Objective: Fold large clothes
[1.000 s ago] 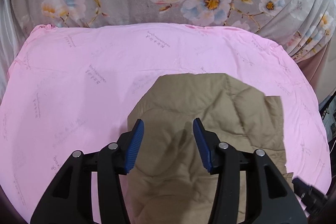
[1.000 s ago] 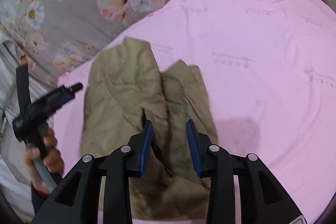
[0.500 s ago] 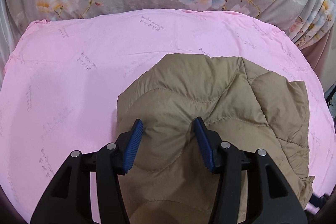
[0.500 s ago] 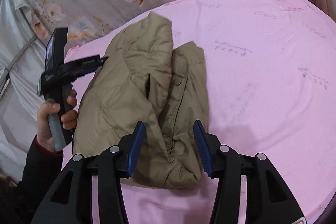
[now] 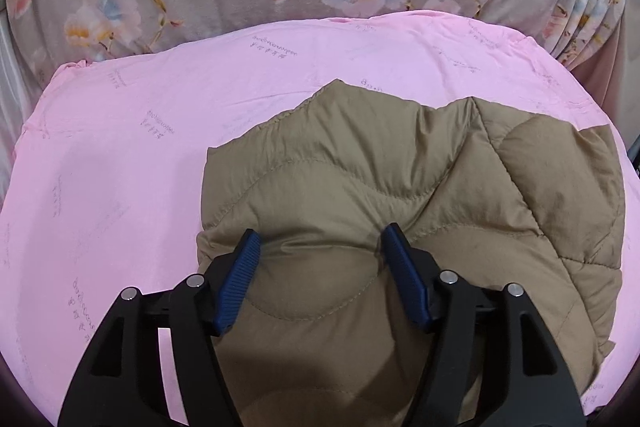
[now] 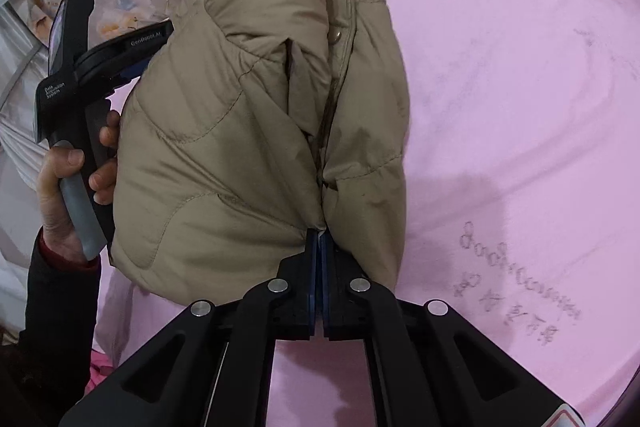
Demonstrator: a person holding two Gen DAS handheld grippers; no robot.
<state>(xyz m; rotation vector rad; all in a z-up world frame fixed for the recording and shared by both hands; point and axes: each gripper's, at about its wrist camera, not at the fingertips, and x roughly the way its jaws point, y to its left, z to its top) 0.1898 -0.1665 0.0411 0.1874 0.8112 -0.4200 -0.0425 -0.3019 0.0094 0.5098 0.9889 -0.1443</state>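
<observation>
Jacket: we are pinching its hem with the right gripper; left gripper, reading "GenRobot.AI", is gaping.

Both grippers had black plastic frames with triangular cut-outs, silver screw heads and ribbed blue pads. The left gripper carried white lettering on its body and a grey handle. The left hand showed bare skin, with a black sleeve over a red cuff.
</observation>
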